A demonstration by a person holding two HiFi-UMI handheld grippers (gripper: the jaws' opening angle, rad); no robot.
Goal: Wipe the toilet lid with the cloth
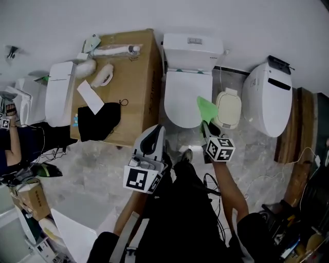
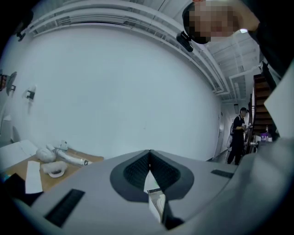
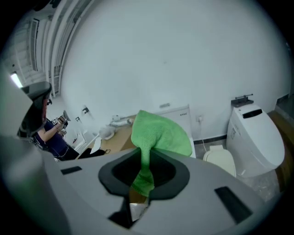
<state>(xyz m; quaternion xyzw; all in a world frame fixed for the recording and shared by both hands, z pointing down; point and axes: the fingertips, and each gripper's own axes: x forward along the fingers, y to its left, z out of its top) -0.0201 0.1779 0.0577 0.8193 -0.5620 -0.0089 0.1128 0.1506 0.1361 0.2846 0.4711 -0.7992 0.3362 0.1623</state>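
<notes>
We stand in a room with a plain white wall (image 1: 154, 15) and a grey marbled floor (image 1: 97, 164), where a big brown cardboard box (image 1: 134, 77) sits just left of a white ceramic toilet whose smooth oval lid (image 1: 182, 97) is down. The green microfibre cloth (image 3: 161, 133) is pinched between the jaws of our right gripper (image 3: 144, 158) at the lid's front right edge; we cannot tell whether it touches. Our left gripper (image 2: 149, 158) hangs near the toilet's front, jaws together on nothing.
</notes>
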